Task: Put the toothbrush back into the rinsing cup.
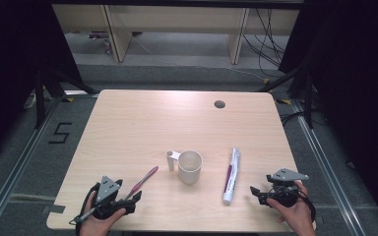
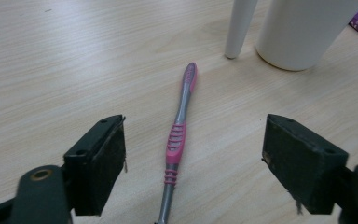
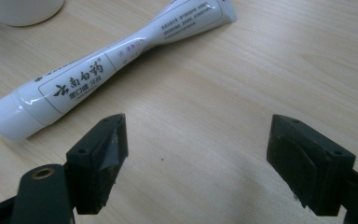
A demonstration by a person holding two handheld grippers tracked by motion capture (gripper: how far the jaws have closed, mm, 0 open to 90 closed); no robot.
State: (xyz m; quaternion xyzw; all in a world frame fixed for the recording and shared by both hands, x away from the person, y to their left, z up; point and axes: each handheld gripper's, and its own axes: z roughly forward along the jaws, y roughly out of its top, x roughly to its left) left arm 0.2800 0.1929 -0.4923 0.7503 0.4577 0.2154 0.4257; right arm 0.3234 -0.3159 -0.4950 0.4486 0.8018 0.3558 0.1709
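A pink and grey toothbrush (image 1: 144,180) (image 2: 178,140) lies on the wooden table (image 1: 142,123), left of a white cup (image 1: 189,167) (image 2: 303,28) with a handle (image 1: 171,160) (image 2: 238,25). A white toothpaste tube (image 1: 231,176) (image 3: 102,65) lies to the cup's right, cap toward me. My left gripper (image 1: 130,201) (image 2: 193,168) is open, its jaws either side of the toothbrush handle without touching it. My right gripper (image 1: 257,191) (image 3: 196,163) is open over bare table, just right of the tube's cap end.
A round cable hole (image 1: 219,104) sits near the table's far edge. Beyond the table are a grey floor, wooden furniture legs and loose cables. Dark curtains flank both sides.
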